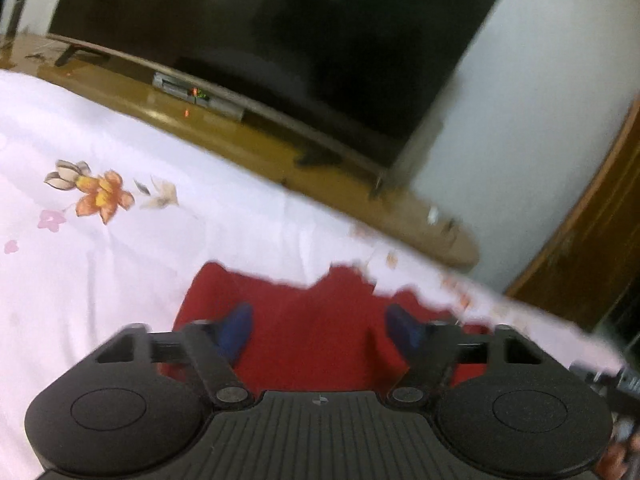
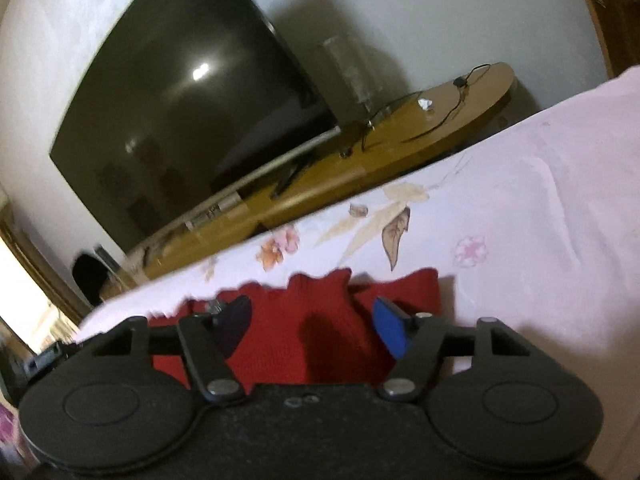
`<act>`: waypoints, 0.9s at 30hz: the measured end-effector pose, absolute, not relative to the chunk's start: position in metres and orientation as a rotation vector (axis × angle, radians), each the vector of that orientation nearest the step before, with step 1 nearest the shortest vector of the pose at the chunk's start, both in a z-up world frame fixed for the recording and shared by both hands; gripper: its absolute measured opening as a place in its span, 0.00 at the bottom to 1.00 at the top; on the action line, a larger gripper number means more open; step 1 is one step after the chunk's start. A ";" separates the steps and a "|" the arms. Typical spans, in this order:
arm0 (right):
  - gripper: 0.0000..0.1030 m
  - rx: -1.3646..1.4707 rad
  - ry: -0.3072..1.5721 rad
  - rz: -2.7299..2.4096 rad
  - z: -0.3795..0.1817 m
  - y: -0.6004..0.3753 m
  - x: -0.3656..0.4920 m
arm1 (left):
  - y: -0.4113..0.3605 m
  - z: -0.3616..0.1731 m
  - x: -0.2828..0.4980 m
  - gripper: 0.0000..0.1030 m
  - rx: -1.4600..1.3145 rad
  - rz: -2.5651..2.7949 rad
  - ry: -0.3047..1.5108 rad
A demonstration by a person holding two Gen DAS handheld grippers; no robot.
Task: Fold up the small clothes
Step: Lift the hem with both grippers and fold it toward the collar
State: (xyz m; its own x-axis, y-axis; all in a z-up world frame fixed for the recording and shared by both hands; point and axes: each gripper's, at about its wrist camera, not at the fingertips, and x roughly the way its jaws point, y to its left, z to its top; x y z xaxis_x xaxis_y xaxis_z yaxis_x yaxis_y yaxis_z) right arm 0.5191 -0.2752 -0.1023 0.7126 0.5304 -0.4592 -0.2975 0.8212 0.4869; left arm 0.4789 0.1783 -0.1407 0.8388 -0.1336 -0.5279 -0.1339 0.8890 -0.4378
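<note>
Hand-held gripper jaws apart, red garment, bedsheet edge beyond

The left gripper hangs over a red garment, jaws apart, cloth showing between them. Beyond lies a flowered sheet, then a television.

Free room and obstacles. Bare floral sheet lies open to the left of the red garment and beyond it, up to the bed's far edge. Past that edge, the wooden stand and television block the far side.
</note>
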 end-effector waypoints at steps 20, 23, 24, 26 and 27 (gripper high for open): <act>0.10 0.078 0.654 0.368 -0.108 -0.236 0.531 | 0.181 -0.136 0.485 0.08 -0.394 0.168 0.610; 0.23 0.075 0.648 0.358 -0.104 -0.236 0.528 | 0.190 -0.134 0.474 0.21 -0.459 0.161 0.577; 0.30 0.082 0.629 0.351 -0.099 -0.239 0.524 | 0.191 -0.129 0.467 0.39 -0.465 0.195 0.535; 0.37 0.109 0.571 0.357 -0.085 -0.244 0.513 | 0.181 -0.114 0.452 0.80 -0.406 0.274 0.425; 0.46 0.126 0.550 0.374 -0.079 -0.244 0.510 | 0.169 -0.105 0.448 0.83 -0.366 0.268 0.366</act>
State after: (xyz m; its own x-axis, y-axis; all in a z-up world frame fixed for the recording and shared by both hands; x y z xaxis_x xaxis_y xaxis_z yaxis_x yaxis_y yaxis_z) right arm 0.5103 -0.2437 -0.0791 0.7871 0.3792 -0.4865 -0.3124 0.9251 0.2156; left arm 0.4482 0.1694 -0.1052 0.9002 0.1876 -0.3930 -0.3178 0.9000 -0.2984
